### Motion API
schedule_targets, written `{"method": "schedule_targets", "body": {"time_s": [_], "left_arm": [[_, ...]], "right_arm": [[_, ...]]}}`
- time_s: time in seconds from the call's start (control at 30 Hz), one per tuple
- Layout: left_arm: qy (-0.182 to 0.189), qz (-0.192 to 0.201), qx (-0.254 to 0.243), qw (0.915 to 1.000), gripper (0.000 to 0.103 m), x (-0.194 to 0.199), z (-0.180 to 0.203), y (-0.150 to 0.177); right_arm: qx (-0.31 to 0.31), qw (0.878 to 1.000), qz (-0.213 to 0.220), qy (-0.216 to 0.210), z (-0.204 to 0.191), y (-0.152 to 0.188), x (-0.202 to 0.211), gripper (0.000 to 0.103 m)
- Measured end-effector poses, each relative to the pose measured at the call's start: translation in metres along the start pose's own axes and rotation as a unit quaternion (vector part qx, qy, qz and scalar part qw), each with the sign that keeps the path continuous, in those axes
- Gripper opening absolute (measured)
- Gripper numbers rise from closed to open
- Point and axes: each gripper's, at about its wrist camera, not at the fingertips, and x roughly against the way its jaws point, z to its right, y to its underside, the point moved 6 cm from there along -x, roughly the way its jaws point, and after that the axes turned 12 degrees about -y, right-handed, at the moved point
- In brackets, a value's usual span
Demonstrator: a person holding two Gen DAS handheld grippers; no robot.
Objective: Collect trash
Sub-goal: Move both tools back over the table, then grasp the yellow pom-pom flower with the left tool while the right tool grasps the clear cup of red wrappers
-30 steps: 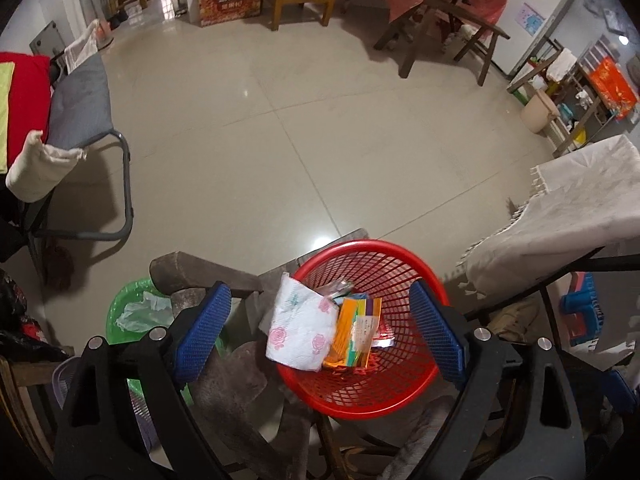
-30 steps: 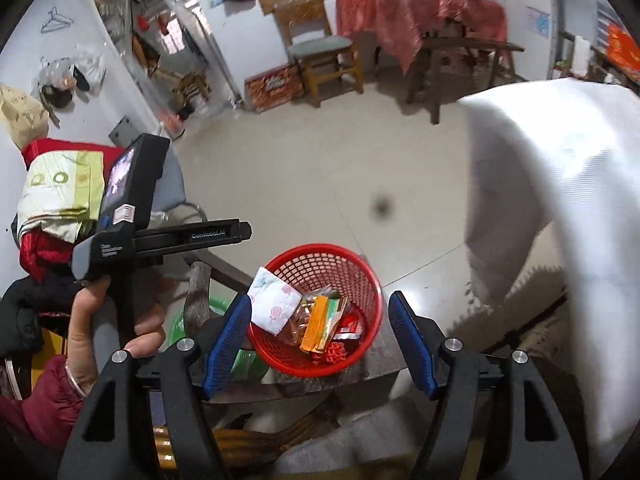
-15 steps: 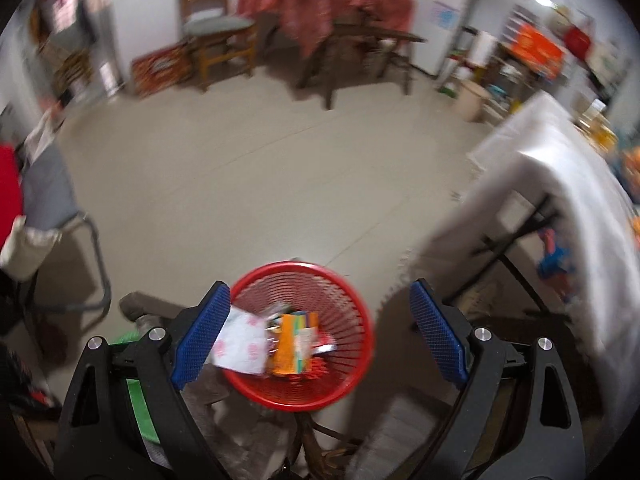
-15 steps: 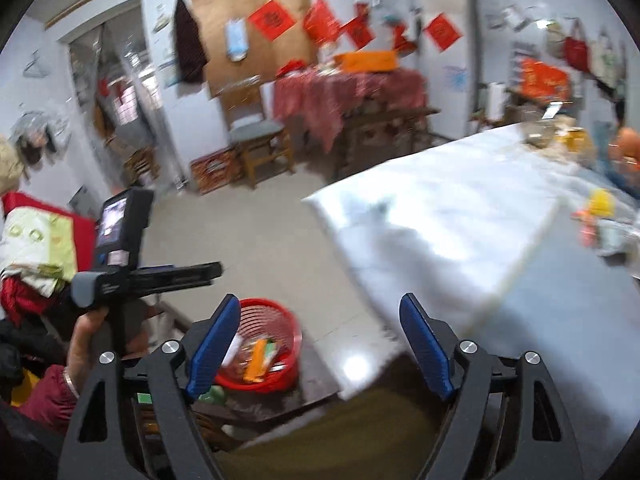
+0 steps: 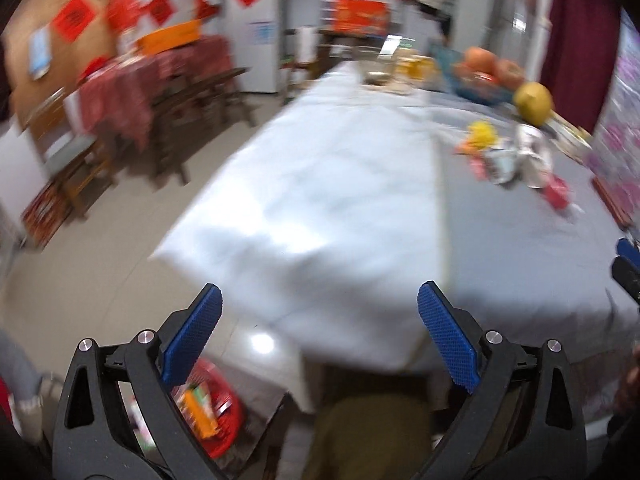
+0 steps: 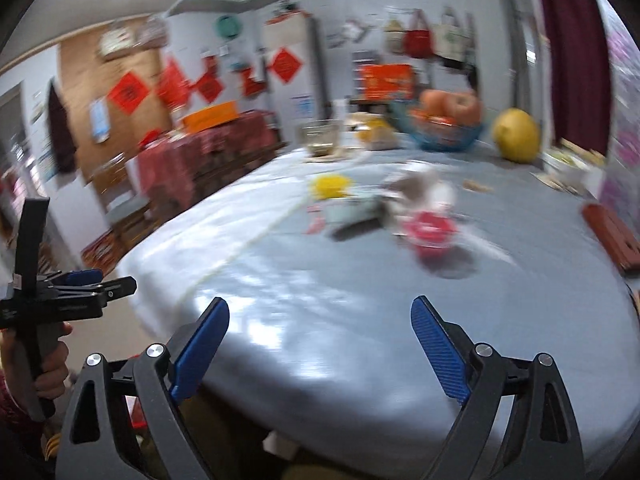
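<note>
- While both claws hang over the near edge of the table, the step in hand looks like the reach for the next piece of trash, so go steady: both views are blurred.
- Left claw: its jaws have just been opening and stand wide with nothing between them. Low and to its left, under the left finger, sits the red basket with wrappers already in it, down beside the table. Ahead of the claw lies bare white cloth; the trash pile is far ahead and to its right.
- Right claw: its jaws have also just been opening, and they are empty and wide apart. The litter lies ahead of it, mid-table: a yellow piece to the left, crumpled pale wrappers in the middle, and a red packet nearest, a little right of the claw's line.
- I judge the right claw the better placed; take the red packet first and keep the jaws wide until they straddle it.
- Come down on the packet from above and press it lightly, since a thin wrapper may slide on the smooth cloth.
- Steer clear of the fruit bowl and the yellow fruit behind the pile; they do not look like trash.
</note>
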Motion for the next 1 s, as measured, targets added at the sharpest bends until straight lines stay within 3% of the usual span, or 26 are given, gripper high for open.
{"method": "schedule_targets", "body": {"time_s": [0.17, 0.3, 0.57, 0.6, 0.73, 0.83, 1.0], "left_arm": [[0.042, 0.009, -0.064, 0.997, 0.095, -0.025, 0.086, -0.059], [0.054, 0.011, -0.102, 0.9933, 0.095, -0.054, 0.148, -0.105], [0.069, 0.005, -0.133, 0.9887, 0.093, -0.104, 0.201, -0.142], [0.085, 0.005, -0.122, 0.9888, 0.089, -0.108, 0.202, -0.145], [0.143, -0.007, -0.102, 0.9844, 0.042, -0.107, 0.198, -0.145], [0.149, -0.017, -0.108, 0.9828, 0.039, -0.107, 0.197, -0.138], [0.117, -0.026, -0.099, 0.9879, 0.039, -0.116, 0.178, -0.132]], "right_arm": [[-0.031, 0.999, 0.009, 0.022, 0.043, 0.004, 0.0, 0.091], [-0.043, 0.998, 0.018, 0.034, 0.071, -0.001, -0.001, 0.091], [-0.071, 0.996, 0.037, 0.033, 0.109, -0.009, 0.003, 0.091], [-0.076, 0.996, 0.037, 0.029, 0.11, -0.008, 0.002, 0.091], [-0.078, 0.996, 0.035, 0.026, 0.114, -0.006, -0.001, 0.091], [-0.074, 0.996, 0.034, 0.028, 0.11, -0.006, -0.002, 0.091], [-0.067, 0.997, 0.037, 0.027, 0.103, -0.011, -0.003, 0.091]]}}
